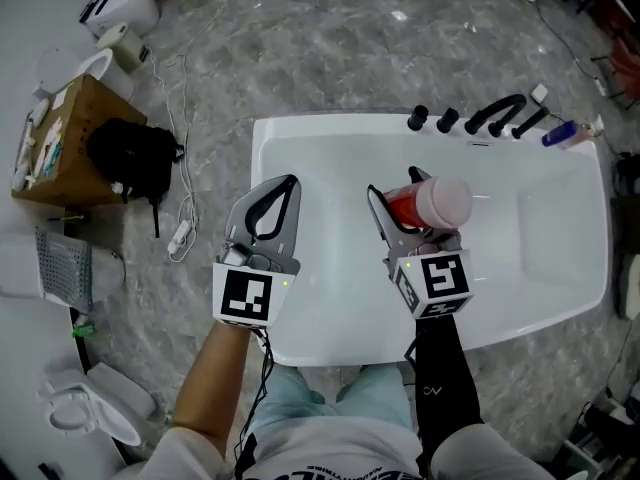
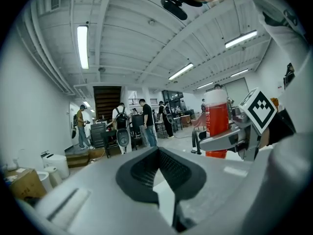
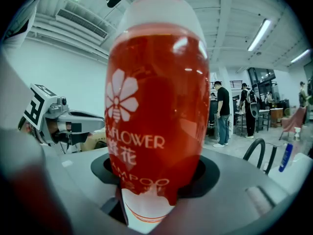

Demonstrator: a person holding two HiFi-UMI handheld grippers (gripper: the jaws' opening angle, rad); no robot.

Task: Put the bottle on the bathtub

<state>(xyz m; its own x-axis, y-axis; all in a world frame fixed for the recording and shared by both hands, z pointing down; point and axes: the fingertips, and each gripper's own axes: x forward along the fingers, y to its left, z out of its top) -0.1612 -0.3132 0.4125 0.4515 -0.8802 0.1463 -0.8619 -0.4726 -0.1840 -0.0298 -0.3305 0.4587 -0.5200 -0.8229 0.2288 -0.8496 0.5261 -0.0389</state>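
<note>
The red shampoo bottle [image 1: 428,206] with a white cap hangs over the middle of the white bathtub [image 1: 300,138], with my right gripper [image 1: 400,211] shut on it. In the right gripper view the bottle [image 3: 156,106] fills the frame and stands up from between the jaws [image 3: 151,185]. My left gripper [image 1: 288,183] hovers over the tub's left half, shut with nothing in it; its dark pads [image 2: 142,173] meet in a V. The left gripper view shows the bottle [image 2: 216,124] upright in the right gripper [image 2: 230,141] at the right.
Black tap handles and a spout [image 1: 470,118] sit on the tub's far rim, with a small blue bottle [image 1: 560,133] at its right corner. A cardboard box [image 1: 60,138], a black bag [image 1: 130,158], cables and a toilet [image 1: 90,408] lie on the floor to the left. Several people stand far off.
</note>
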